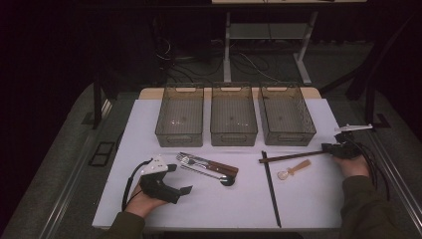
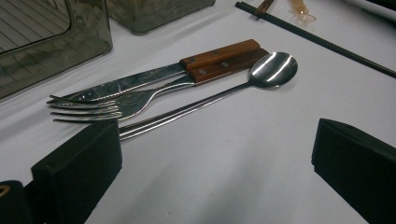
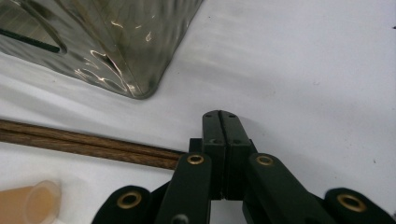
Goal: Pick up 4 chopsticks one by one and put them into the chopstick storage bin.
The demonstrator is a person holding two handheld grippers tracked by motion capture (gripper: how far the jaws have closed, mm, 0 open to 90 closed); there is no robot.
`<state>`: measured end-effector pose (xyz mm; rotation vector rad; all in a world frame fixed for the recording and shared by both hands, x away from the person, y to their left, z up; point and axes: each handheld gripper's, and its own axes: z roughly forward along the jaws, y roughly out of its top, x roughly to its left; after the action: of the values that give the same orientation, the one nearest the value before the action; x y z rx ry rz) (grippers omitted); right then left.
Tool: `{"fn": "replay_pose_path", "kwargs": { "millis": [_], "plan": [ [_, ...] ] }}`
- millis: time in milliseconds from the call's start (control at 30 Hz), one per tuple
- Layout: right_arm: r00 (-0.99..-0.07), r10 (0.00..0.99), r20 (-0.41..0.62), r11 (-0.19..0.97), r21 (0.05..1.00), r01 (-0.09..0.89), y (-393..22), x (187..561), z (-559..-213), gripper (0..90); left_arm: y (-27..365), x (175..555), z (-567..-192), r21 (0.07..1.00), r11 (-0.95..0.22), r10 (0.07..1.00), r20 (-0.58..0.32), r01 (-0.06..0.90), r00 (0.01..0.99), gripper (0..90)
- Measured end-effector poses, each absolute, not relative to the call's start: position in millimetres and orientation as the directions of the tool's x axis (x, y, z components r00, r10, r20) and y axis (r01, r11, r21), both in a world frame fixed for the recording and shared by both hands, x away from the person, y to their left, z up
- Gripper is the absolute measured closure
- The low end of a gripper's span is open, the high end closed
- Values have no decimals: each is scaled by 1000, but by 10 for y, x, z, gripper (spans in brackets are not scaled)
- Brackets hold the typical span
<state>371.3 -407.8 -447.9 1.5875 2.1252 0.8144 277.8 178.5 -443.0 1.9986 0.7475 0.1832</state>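
Three bins [image 1: 234, 122] stand behind the cutlery [image 1: 206, 165] — wooden chopsticks [image 1: 293, 157] right (spoon [image 1: 293, 169] before).

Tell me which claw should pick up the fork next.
Left. The left claw lies open right beside the fork, which rests in front of its jaws with the knife and spoon. The right claw is shut, far across the table by the wooden chopsticks.

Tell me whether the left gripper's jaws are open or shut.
Open. In the left gripper view the left gripper has its two black jaws far apart with bare white table between them, gripping nothing.
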Motion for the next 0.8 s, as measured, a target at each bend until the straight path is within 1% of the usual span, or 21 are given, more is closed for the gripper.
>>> {"fn": "replay_pose_path", "kwargs": {
  "millis": [800],
  "plan": [
    [-326,945,-9,265,606,750,-4035,3592,-4437,897,1759,2749,-4421,823,-377,564,-160,424,810,6]
  ]
}}
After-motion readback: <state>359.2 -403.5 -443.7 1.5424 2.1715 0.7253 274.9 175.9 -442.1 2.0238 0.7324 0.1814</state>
